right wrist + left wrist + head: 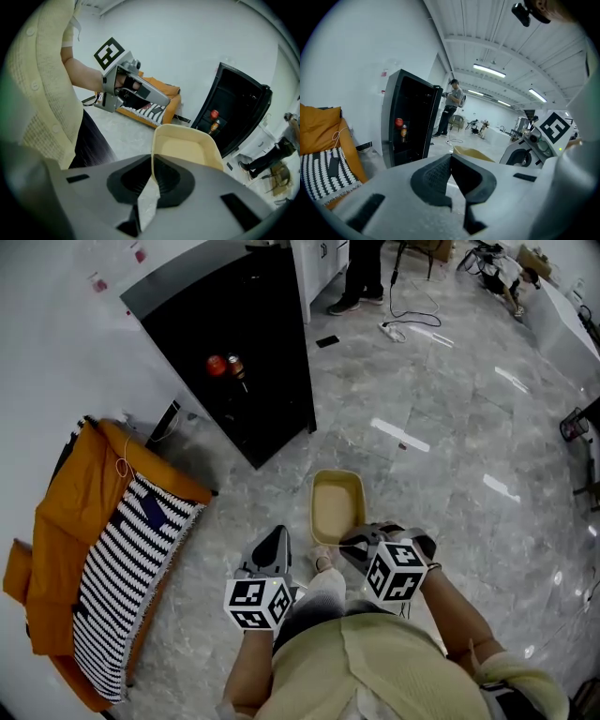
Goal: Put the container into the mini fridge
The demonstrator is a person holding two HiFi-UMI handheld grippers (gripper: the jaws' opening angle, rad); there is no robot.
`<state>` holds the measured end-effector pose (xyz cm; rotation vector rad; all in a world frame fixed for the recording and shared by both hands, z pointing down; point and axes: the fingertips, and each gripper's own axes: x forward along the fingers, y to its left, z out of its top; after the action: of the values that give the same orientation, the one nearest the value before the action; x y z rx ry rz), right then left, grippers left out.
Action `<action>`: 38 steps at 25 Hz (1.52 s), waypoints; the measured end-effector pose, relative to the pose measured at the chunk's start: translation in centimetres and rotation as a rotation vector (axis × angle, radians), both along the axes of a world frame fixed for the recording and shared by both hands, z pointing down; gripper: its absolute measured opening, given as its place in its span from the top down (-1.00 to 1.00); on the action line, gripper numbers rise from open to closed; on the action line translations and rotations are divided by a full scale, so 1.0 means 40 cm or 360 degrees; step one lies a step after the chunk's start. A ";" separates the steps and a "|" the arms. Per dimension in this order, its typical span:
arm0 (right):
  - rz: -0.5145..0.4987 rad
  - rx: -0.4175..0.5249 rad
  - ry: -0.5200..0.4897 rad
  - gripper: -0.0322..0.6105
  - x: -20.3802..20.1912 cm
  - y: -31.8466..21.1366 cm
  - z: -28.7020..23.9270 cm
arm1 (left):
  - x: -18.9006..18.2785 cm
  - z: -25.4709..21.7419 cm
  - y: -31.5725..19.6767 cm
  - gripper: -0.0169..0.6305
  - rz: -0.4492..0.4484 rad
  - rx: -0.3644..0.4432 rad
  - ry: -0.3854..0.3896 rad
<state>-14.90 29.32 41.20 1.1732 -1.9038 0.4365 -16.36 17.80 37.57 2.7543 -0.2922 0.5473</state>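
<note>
You are standing on a glossy grey tiled floor (450, 427) that is catching streaks of light, a white wall (47, 352) is running along your left with an orange seat (56, 521) and striped throw (117, 577) lying against it, and cables (412, 317) are trailing far off.

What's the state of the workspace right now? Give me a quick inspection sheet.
Surface: glossy grey tiled floor.
Job's things: cream container, not yet in the black mini fridge; fridge door open, red item and bottle inside.
Clutter: orange cushion with striped cloth beside the fridge.
Grippers: right gripper shut on the container's rim; left gripper shut, empty.
Cables: white cable on the floor beyond the fridge.
Surroundings: white wall; person standing past the fridge.
</note>
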 end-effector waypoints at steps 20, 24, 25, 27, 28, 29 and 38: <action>-0.0189 -0.0082 -0.0047 0.79 0.166 -0.292 0.048 | 0.126 0.047 -0.234 0.88 -0.0074 0.0079 -0.0102; -0.0193 -0.0093 -0.0032 0.79 0.185 -0.329 0.057 | 0.119 0.061 -0.273 0.88 -0.0132 0.0076 -0.0083; -0.0199 -0.0095 -0.0029 0.79 0.186 -0.337 0.060 | 0.116 0.067 -0.283 0.88 -0.0144 0.0070 -0.0085; -0.0215 -0.0103 -0.0020 0.79 0.190 -0.355 0.066 | 0.114 0.073 -0.299 0.88 -0.0163 0.0064 -0.0088; -0.0223 -0.0108 -0.0017 0.79 0.194 -0.363 0.069 | 0.116 0.074 -0.306 0.88 -0.0171 0.0063 -0.0083; -0.0231 -0.0112 -0.0016 0.79 0.198 -0.371 0.072 | 0.118 0.075 -0.310 0.88 -0.0180 0.0062 -0.0075; -0.0371 -0.0165 0.0048 0.79 0.242 -0.452 0.116 | 0.154 0.093 -0.352 0.88 -0.0246 0.0046 -0.0038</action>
<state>-5.21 11.26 45.85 0.8736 -1.9401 0.3824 -10.19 3.70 41.30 2.7241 -0.5178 0.5394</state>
